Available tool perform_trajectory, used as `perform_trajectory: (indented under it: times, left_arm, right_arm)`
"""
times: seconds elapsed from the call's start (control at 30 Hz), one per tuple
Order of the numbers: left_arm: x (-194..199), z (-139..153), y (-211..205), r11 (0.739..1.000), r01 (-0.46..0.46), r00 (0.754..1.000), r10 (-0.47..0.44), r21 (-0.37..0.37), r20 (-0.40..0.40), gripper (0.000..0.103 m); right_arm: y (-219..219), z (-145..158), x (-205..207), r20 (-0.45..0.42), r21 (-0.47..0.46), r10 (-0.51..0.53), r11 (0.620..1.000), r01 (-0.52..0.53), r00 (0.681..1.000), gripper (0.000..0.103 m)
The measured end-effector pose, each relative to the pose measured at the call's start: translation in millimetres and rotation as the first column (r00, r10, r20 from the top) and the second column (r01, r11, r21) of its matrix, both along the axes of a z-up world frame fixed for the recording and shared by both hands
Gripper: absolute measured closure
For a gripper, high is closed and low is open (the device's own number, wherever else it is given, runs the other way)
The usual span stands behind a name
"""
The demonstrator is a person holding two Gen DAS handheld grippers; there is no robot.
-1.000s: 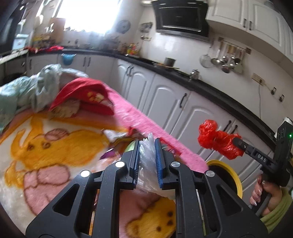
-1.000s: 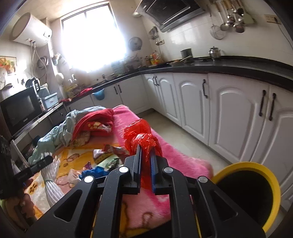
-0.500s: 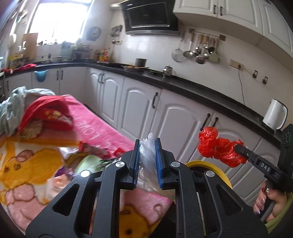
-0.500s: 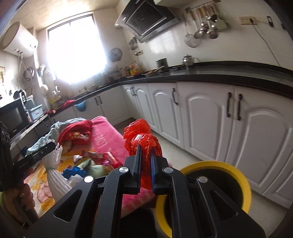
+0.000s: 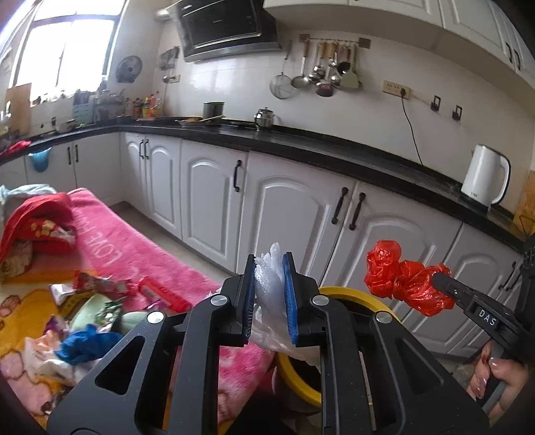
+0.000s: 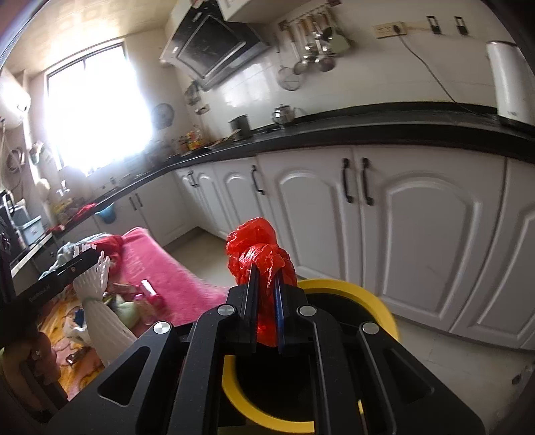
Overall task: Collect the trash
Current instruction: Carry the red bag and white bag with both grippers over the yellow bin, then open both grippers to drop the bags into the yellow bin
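Home kitchen, we note: white cabinets under black table, range hood, hanging utensils, white kettle, bright window.

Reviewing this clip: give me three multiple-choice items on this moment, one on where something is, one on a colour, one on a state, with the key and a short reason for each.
1. Where is the white kettle?
A. on the black countertop
B. on the pink blanket
C. inside the bin

2. What colour is the rim of the bin?
A. blue
B. yellow
C. green

3. What is the state of the right gripper?
A. open and empty
B. shut on a spoon
C. shut on the red plastic bag

Key:
1 A, the kettle stands on the countertop at the right in the left wrist view.
2 B, a yellow ring surrounds the dark opening below the gripper.
3 C, crumpled red plastic is pinched between the jaws and sticks out beyond them.
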State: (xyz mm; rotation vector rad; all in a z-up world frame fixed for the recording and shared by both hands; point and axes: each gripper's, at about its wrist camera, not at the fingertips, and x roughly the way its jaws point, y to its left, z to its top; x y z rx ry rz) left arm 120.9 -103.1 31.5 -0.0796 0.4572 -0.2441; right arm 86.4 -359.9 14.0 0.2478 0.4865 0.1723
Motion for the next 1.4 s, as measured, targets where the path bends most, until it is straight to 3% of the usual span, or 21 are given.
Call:
perform_trajectory:
  times: [0.5,1.03,1.1,1.2,1.4]
  left_arm:
    - [27.0,-42.8,-67.7,0.993,0.066,0.997,-0.062,0.101,-0.043,0.092]
    - [61.6,-91.4,-92.1,0.985,0.132,0.982,-0.114,0.115,-0.152,0.088]
    - [63.9,-95.7,-92.6,0.983,0.144,0.978,-0.123,0.115,-0.17,0.076]
    - [67.2,-100.7,-88.3,0.985,0.142,0.972,-0.121,0.093,-0.201,0.058]
    - [60.9,-93.9,-74.0,0.992,0.123,0.974,-0.113,0.041,-0.194,0.024]
  right_arm:
    - [-36.2,-37.9,7.6,-0.088,0.033,-0.094,0.995,0.097,0.992,0.095]
    - [-42.8,-74.9,27.0,-0.207,0.076,-0.075,0.993,0.093,0.975,0.093]
    - [-44.0,-79.6,28.9,-0.22,0.08,-0.074,0.992,0.093,0.973,0.09]
    - [-46.1,-84.0,31.8,-0.238,0.092,-0.077,0.991,0.101,0.968,0.07]
    - [-50.1,-86.9,31.6,-0.242,0.086,-0.106,0.988,0.13,0.964,0.059]
